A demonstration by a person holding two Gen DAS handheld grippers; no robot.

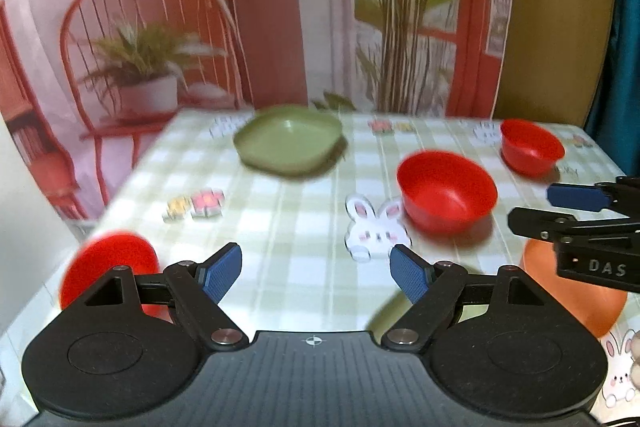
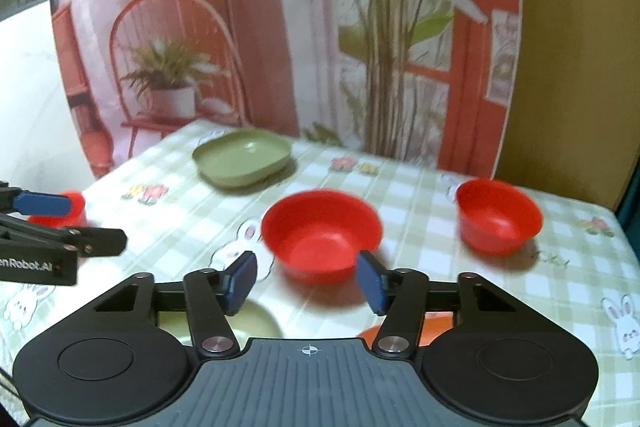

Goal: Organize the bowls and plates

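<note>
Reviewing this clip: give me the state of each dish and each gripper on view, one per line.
Green plate: upright, empty, on the table.
Middle red bowl: upright, empty.
Far red bowl: upright, empty.
Left red bowl: tilted, blurred.
Orange dish: mostly hidden.
Left gripper: open, holding nothing.
Right gripper: open, holding nothing.

Both tools look the same: matte black body, two big round discs, ribbed grey plate with a little crosshair mark between them. The left tool and right tool have textured blue pads, silver pivot screws, and white lettering on the side.
</note>
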